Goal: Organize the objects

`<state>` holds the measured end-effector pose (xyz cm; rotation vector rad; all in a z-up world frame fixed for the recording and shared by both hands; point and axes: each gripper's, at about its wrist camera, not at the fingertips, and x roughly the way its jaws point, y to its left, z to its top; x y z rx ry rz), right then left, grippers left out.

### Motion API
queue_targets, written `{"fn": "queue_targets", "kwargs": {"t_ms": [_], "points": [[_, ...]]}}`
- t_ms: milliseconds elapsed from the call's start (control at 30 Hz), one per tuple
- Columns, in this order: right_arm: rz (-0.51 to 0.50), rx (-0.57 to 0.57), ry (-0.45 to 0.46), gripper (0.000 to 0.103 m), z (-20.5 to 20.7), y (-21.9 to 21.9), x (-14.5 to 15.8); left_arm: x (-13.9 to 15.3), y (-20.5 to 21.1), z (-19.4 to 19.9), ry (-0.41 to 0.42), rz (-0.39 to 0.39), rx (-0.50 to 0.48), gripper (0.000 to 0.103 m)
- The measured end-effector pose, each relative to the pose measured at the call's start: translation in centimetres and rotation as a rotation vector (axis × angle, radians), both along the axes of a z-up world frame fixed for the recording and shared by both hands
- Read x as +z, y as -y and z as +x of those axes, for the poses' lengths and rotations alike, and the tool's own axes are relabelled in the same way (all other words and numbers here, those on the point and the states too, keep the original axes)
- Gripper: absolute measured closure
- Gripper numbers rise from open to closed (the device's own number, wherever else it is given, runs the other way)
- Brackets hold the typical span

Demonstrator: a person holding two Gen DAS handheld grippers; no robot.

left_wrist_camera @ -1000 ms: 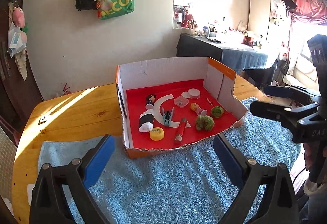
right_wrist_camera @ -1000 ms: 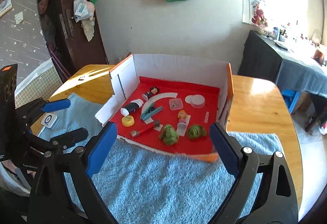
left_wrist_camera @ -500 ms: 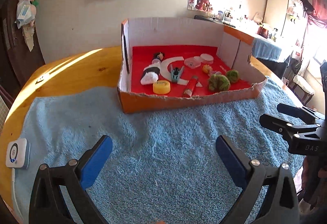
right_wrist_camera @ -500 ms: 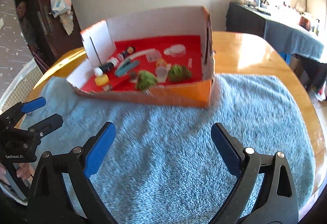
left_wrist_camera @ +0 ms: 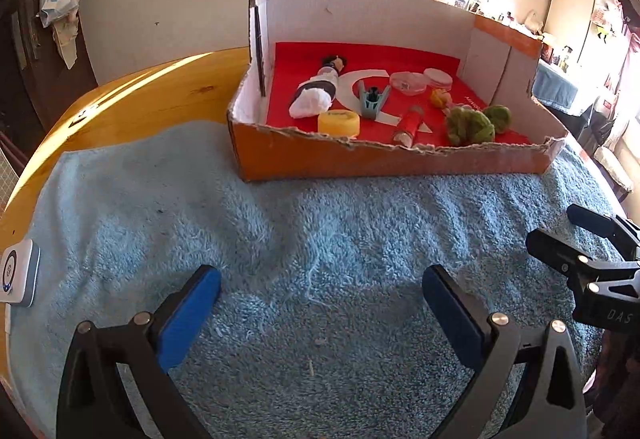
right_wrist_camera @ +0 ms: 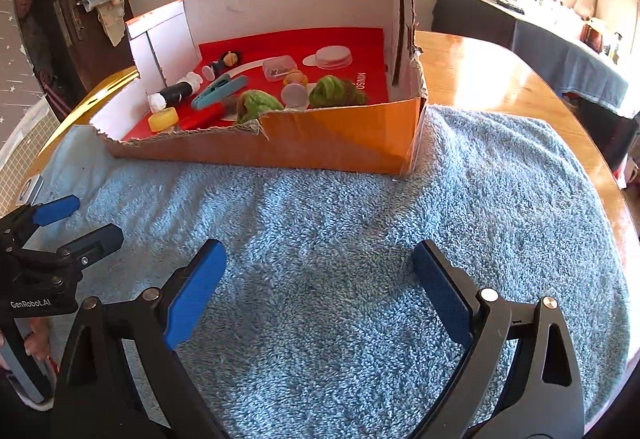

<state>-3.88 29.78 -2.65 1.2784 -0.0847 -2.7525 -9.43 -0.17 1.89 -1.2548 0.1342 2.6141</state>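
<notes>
Blue towel [left_wrist_camera: 320,239] cushions my bench; both left tongs [left_wrist_camera: 320,299] and right tongs [right_wrist_camera: 318,279] hover wide and empty, short of the cardboard box [left_wrist_camera: 392,159] corralling the loose trinkets.

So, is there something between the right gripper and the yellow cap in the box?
Yes. The box's torn front wall stands across the straight path from the open right gripper to the yellow cap, so the gripper must go over it. Only bare blue towel lies before the wall.
</notes>
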Motion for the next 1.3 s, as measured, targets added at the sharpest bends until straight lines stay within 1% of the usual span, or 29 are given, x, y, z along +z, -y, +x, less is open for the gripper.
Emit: {"fn": "queue_targets", "kwargs": {"t_ms": [200,533,1300], "points": [[0.067,0.003,0.009,0.003,-0.12,0.76,-0.27,-0.11,-0.26,-0.13,-0.003,-0.024,0.015,0.000],[0.059,-0.022,0.010,0.003,-0.34,0.39,-0.26,-0.22,-0.22,-0.14,-0.004,-0.025,0.029,0.000],[0.067,-0.020,0.011,0.002,-0.30,0.45,-0.36,-0.25,-0.28,-0.16,-0.004,-0.025,0.027,0.000]]}}
